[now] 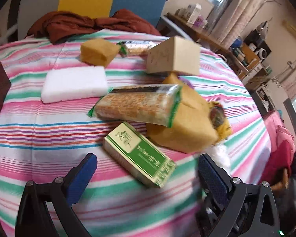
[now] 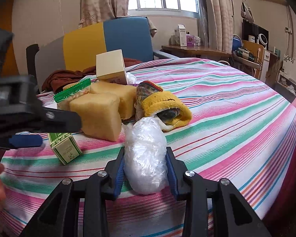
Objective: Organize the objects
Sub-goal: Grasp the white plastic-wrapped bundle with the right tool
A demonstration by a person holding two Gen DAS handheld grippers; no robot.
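Two grippers at work. Right gripper (image 2: 146,169), lower centre of its view: clamped on plastic bundle (image 2: 145,158), grasp step done; lift next. Left gripper (image 1: 146,167): wide, hovering over green box (image 1: 140,154), needs lowering and closing.

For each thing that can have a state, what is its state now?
right gripper: shut on the plastic bundle
left gripper: open, holding nothing
green box: closed, lying flat
snack packet: sealed, resting on a sponge block
cardboard box: closed, tilted
yellow sock: rolled up
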